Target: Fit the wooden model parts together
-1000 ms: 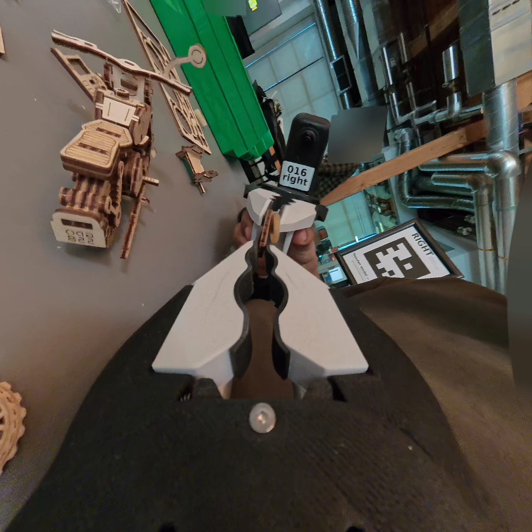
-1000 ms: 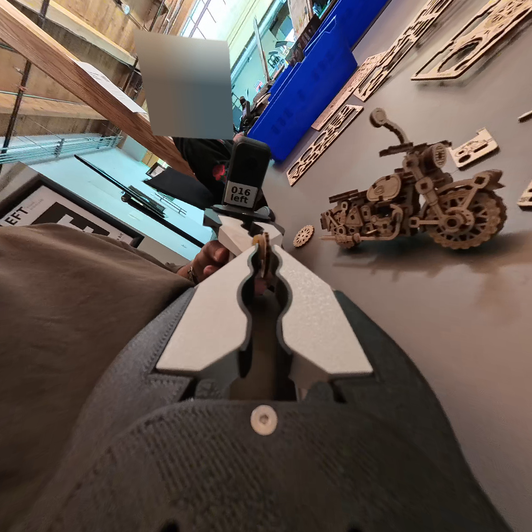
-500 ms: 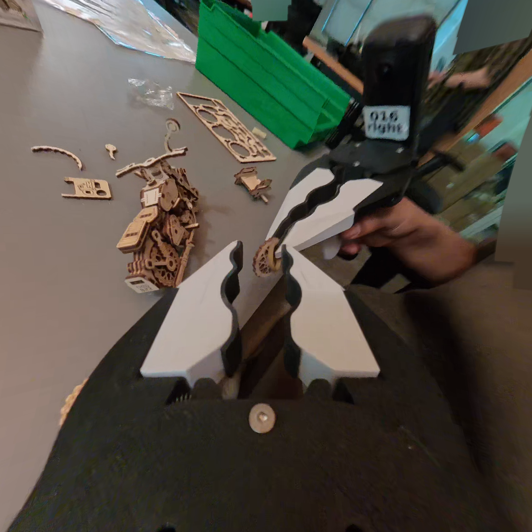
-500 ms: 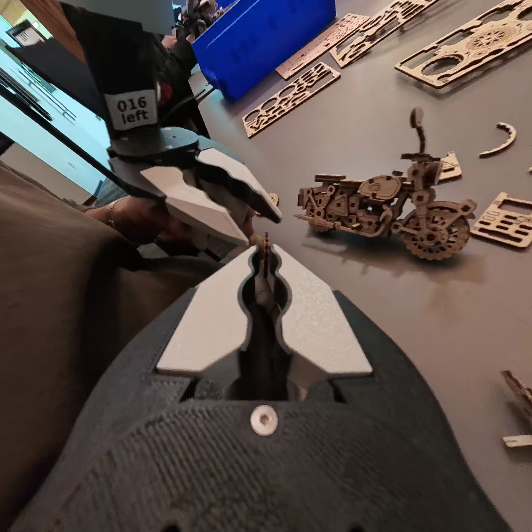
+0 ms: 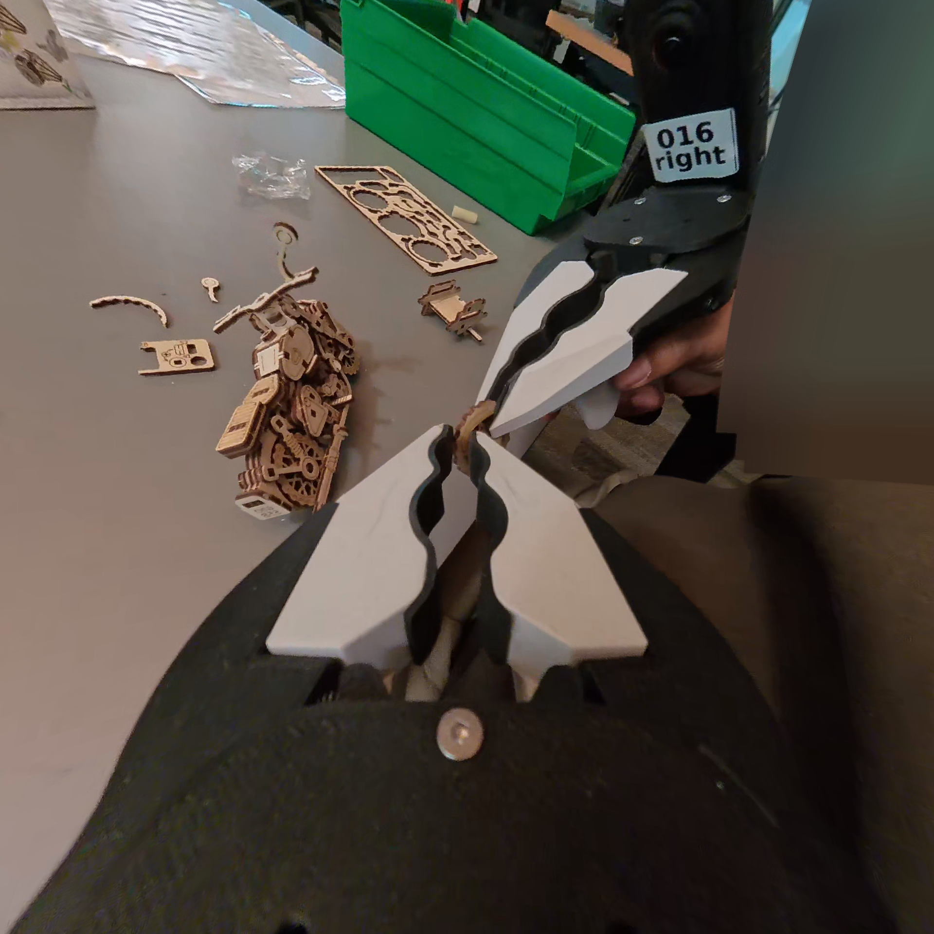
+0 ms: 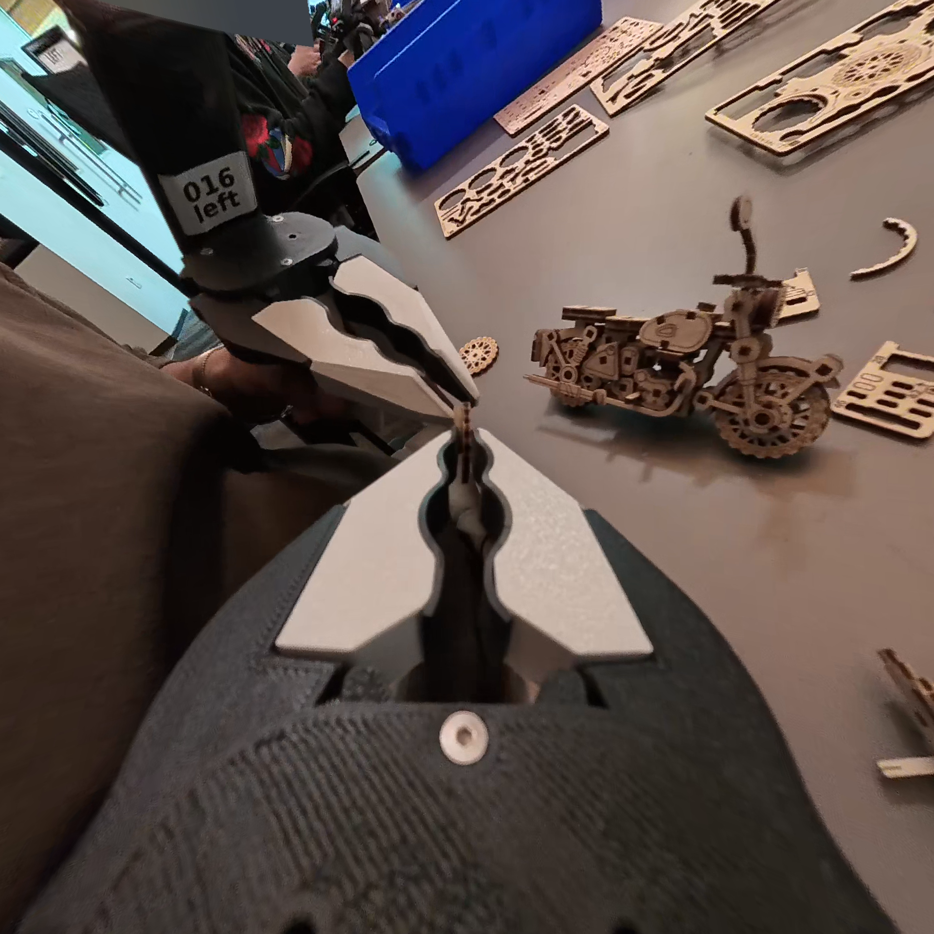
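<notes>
A small wooden gear (image 5: 466, 424) is held in the air over the near table edge, pinched from both sides. My left gripper (image 5: 460, 442) is closed on it from below in the left wrist view. My right gripper (image 5: 487, 417) grips it from the upper right. In the right wrist view the gear (image 6: 463, 455) shows edge-on between the right gripper's (image 6: 464, 437) tips, and the left gripper (image 6: 462, 404) meets its top. The wooden motorcycle model (image 5: 293, 404) stands on the grey table (image 5: 101, 505), left of the grippers; it also shows in the right wrist view (image 6: 682, 369).
A green bin (image 5: 470, 111) and a blue bin (image 6: 470, 71) stand at the table's far side. Cut-out parts sheets (image 5: 404, 217) (image 6: 520, 172), a small sub-assembly (image 5: 452, 308), a loose gear (image 6: 478, 355), a curved piece (image 5: 131, 306), a flat plate (image 5: 177, 356) and a plastic bag (image 5: 270, 177) lie about. My left and right fingertips are right by each other. The small sub-assembly (image 5: 452, 308) is about 15 centimeters from both grippers' fingertips.
Both grippers swung down toward the table. Half a second ago my left gripper was open beside the gear; now it is closed on it again. The right gripper kept its hold.
</notes>
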Demonstrator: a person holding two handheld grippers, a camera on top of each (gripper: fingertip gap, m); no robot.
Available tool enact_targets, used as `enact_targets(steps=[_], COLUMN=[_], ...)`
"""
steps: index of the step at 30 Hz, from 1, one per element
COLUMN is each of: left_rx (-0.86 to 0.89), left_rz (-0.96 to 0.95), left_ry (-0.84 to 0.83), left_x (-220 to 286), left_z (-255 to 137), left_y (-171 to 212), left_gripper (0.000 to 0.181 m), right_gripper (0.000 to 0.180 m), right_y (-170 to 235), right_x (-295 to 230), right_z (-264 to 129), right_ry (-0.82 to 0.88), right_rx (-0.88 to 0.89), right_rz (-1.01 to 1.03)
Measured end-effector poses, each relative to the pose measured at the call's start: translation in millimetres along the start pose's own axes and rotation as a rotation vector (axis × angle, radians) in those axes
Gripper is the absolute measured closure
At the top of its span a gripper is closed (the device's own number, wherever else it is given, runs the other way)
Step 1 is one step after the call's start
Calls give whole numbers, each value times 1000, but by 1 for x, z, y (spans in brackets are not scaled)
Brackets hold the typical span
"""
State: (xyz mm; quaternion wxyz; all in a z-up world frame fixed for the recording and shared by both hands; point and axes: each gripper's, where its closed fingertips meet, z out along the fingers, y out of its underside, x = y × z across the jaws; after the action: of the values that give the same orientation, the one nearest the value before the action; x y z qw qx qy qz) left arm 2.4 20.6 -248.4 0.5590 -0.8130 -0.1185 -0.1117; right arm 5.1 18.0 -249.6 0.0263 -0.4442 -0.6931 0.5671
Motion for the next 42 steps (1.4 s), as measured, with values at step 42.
enact_targets(steps=[42], left_rx=[-36], left_rz=[-19], left_ry=[-6], left_x=[-1], left_z=[-4], left_y=[1], left_gripper=[181], right_gripper=[176], right_y=[14], right_x=[-2], right_z=[3], right_ry=[77], right_rx=[-132], right_rz=[-151])
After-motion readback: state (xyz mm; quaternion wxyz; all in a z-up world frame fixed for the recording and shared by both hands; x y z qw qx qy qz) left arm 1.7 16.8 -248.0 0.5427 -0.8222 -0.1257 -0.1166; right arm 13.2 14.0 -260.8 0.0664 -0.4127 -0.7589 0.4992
